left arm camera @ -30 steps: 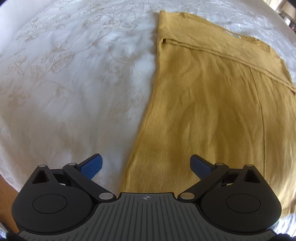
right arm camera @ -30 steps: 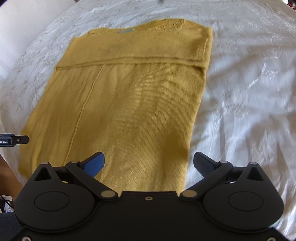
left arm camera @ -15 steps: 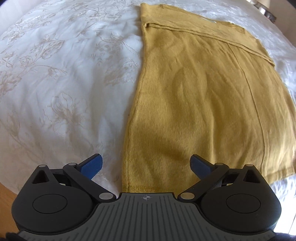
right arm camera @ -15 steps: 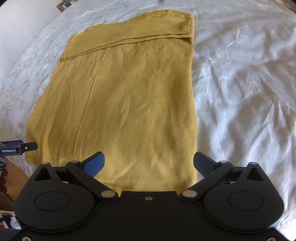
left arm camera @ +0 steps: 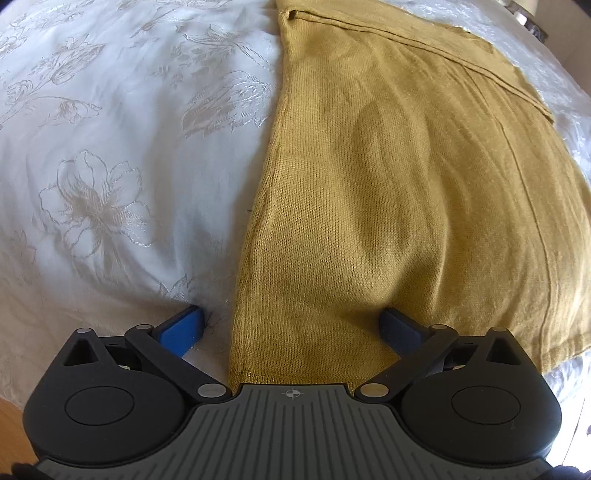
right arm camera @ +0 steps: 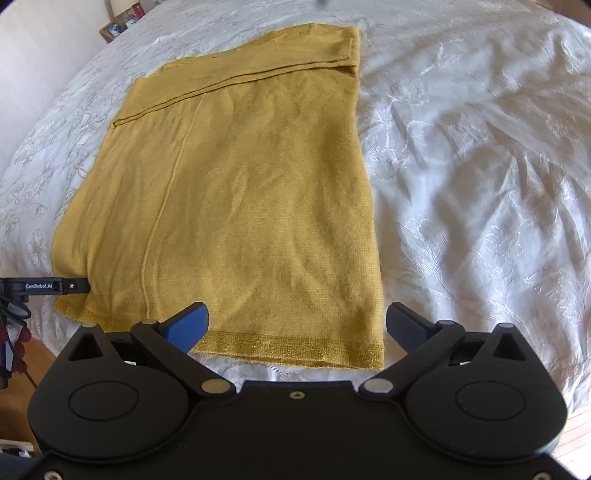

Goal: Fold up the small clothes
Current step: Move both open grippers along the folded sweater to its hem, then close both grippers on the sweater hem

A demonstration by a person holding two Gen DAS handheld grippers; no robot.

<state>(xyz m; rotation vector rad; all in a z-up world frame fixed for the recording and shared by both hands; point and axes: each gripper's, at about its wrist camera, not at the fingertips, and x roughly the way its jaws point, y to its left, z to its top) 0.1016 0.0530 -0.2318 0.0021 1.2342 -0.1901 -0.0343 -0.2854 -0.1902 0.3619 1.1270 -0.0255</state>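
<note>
Jaws on both grippers spread wide, nothing between them

Left gripper [left arm camera: 291, 328] sits low at the near-left corner of the mustard knit top [left arm camera: 388, 192]. Its left blue pad [left arm camera: 183, 330] is on the bedspread [left arm camera: 110, 147] just outside the garment's side edge; its right pad is over the fabric, contact there hard to tell. The hem corner runs under the gripper body

Right gripper [right arm camera: 295, 325] is at the near-right hem corner of the same top [right arm camera: 240, 192]. Left pad [right arm camera: 188, 326] overlaps the ribbed hem band [right arm camera: 288, 347], right pad sits just past the garment's right side edge over the bedspread [right arm camera: 480, 184]. Whether the pads touch the cloth I cannot tell

In the right wrist view the tip of the left gripper [right arm camera: 75, 285] shows at the garment's near-left corner, printed lettering on its arm

Top lies flat on the bed, hem toward the near edge of the bed, neckline toward the far side. Already folded lengthwise: one vertical edge line runs up the body left of centre in the right wrist view, and a horizontal fold line crosses near the far end. Light wrinkles across the middle, no bunching

Bedspread is white with embroidered flowers, creased to the right of the garment. Wooden floor [right arm camera: 33, 369] shows past the near-left edge of the bed. Far left past the bed, a small picture frame [right arm camera: 110, 30] by a white wall
</note>
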